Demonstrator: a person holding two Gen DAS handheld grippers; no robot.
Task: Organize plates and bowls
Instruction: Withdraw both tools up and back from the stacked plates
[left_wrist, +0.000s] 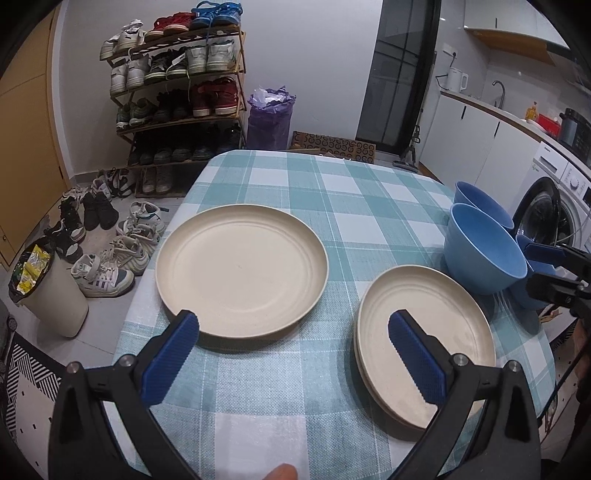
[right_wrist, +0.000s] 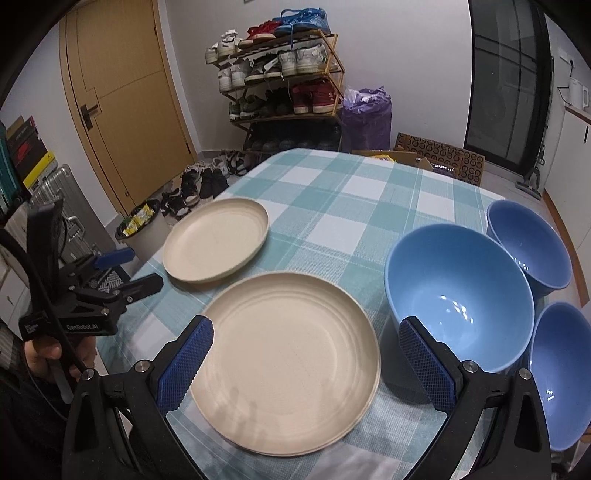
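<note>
Here both tongs gape empty: left gripper (left_wrist: 293, 345) nearest the lone cream round plate (left_wrist: 242, 269), just ahead-left; right gripper (right_wrist: 306, 354) over the cream plate stack (right_wrist: 291, 363).

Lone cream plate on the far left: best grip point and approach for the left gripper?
Grip the lone plate by its raised rim at the near edge, probably one finger above and one slipped under. It lies flat on the tablecloth, so only the rim gives purchase. The left gripper is open, that edge just ahead of it.
</note>
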